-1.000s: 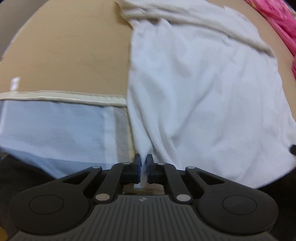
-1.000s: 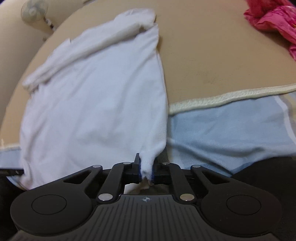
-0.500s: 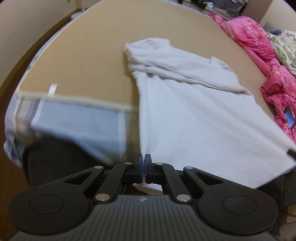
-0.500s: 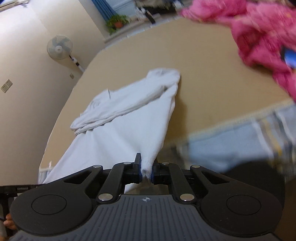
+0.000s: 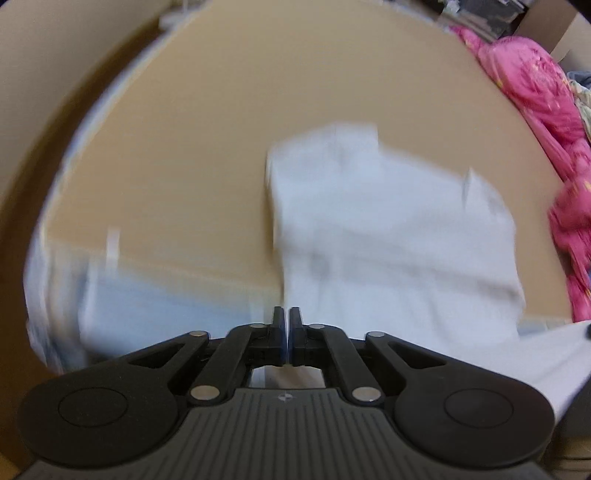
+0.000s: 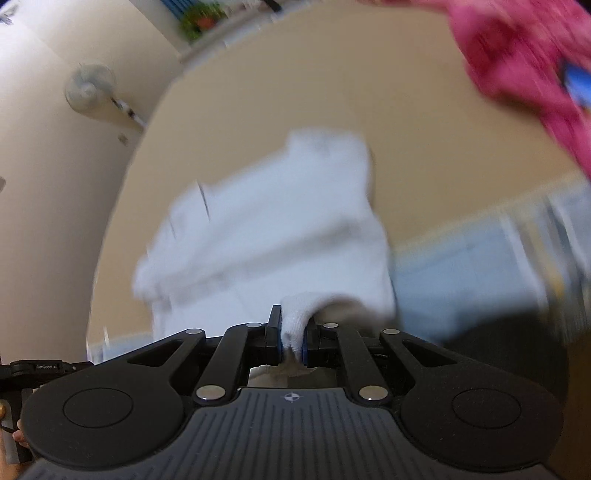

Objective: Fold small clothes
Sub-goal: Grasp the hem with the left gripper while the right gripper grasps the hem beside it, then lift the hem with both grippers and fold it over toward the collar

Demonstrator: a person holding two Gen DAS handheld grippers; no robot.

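Bed (image 5: 207, 155): one, tan surface filling most of both views, with a pale blue striped side along the lower left of the left view and the right of the right view; blurred in both.

Shirt (image 5: 388, 236): one, white, plain, no print legible through the blur; it occupies the centre and centre-right of the left view and the centre of the right view (image 6: 273, 229); the far part lies on the bed in bunched, layered folds with a rolled end at the top; the near part runs down to the bottom centre of each frame, into the grippers; a small dark mark or tag shows near its upper edge, detail not readable.

Quilt (image 5: 535, 110): one pink mass at the upper right edge of the left view and the upper right corner of the right view (image 6: 524, 59); touching the bed, apart from the shirt.

Grippers: two. Left gripper (image 5: 287, 334), bottom centre of its view, fingers together with a thin edge of the shirt pinched between them. Right gripper (image 6: 291, 338), bottom centre of its view, fingers slightly apart and clamped on a thick white bunch of the shirt's corner.

Fan (image 6: 88, 88): one, white, on the wall at the upper left of the right view.

Plant (image 6: 201, 18): one, green, top edge of the right view, blurred.
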